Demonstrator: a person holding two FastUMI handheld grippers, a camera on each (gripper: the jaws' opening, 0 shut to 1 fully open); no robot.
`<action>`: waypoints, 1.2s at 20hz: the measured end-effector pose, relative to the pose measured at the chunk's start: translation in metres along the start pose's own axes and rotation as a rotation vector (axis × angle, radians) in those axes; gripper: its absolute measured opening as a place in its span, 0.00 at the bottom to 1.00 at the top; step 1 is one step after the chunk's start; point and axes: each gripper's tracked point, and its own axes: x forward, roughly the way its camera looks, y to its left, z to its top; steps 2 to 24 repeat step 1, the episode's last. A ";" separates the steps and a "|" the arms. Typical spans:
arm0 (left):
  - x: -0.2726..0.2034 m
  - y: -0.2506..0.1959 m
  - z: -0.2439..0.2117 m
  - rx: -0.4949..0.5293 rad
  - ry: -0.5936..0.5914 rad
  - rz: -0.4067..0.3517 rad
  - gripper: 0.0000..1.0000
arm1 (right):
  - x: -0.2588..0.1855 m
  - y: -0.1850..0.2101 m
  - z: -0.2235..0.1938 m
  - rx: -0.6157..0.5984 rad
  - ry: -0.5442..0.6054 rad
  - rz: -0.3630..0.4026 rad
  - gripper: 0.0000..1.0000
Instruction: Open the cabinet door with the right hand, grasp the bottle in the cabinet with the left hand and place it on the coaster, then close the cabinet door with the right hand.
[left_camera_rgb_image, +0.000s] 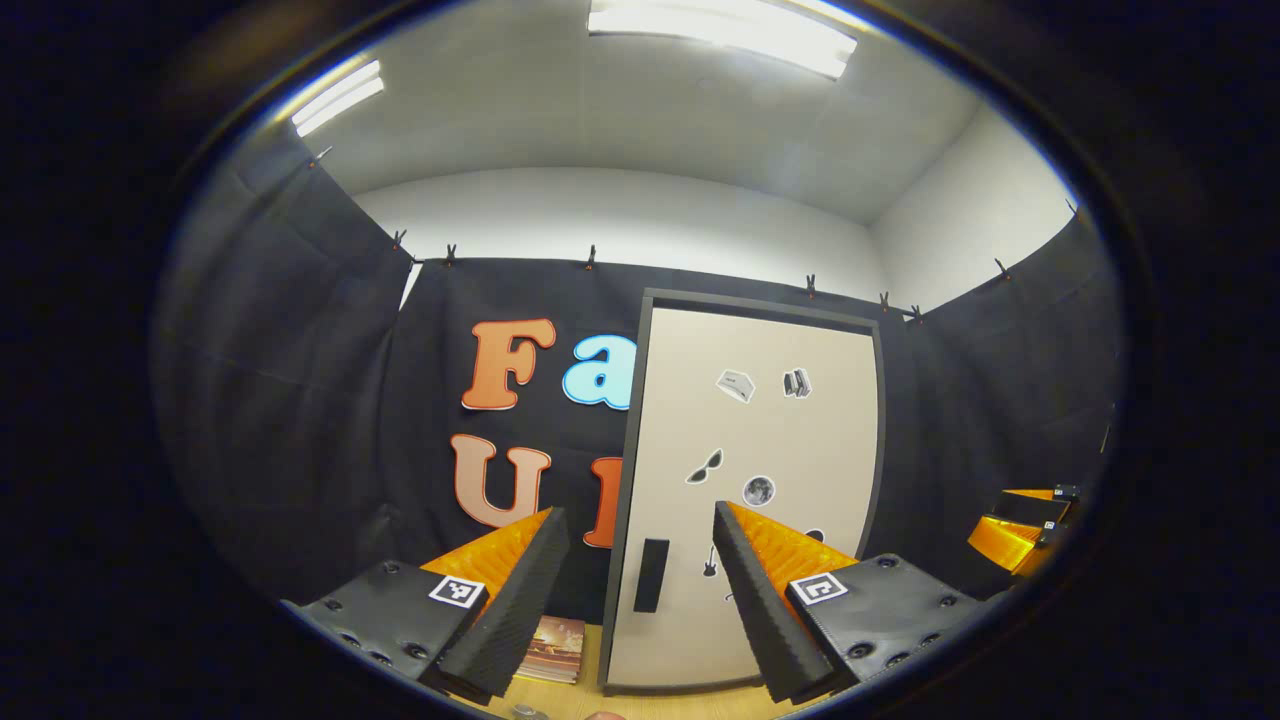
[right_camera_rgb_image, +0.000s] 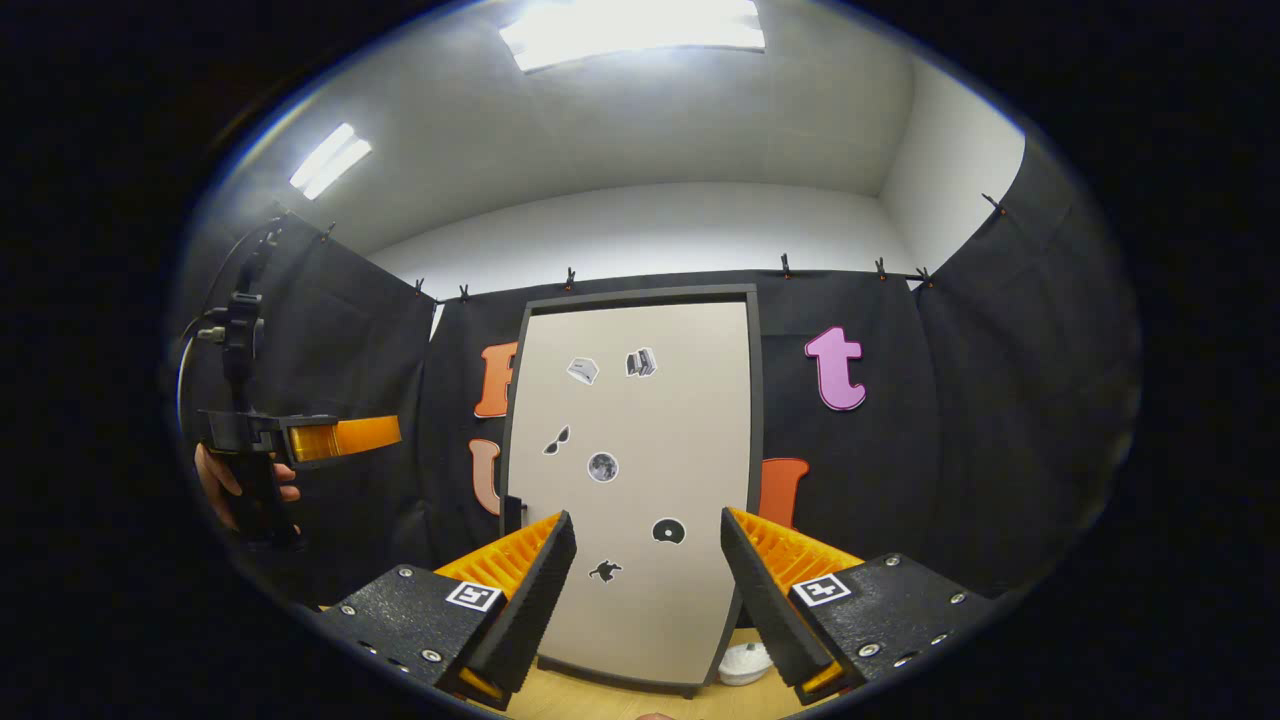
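In the left gripper view, I hold my left tool spread and empty, facing the cabinet door, which is shut; so the bottle is hidden behind it, presumably inside. I keep this tool back, waiting, since the door must open first. The dark handle sits low on the door's left edge.

In the right gripper view, my right tool is also spread, holding nothing, aimed at the door to reach the handle. A white round thing on the surface by the cabinet's foot may be the coaster.
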 end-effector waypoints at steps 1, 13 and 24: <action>-0.002 -0.001 -0.003 0.002 0.002 -0.004 0.95 | -0.001 0.000 0.000 0.001 -0.003 -0.001 0.90; -0.002 -0.001 -0.003 0.002 0.002 -0.004 0.95 | -0.001 0.000 0.000 0.001 -0.003 -0.001 0.90; -0.002 -0.001 -0.003 0.002 0.002 -0.004 0.95 | -0.001 0.000 0.000 0.001 -0.003 -0.001 0.90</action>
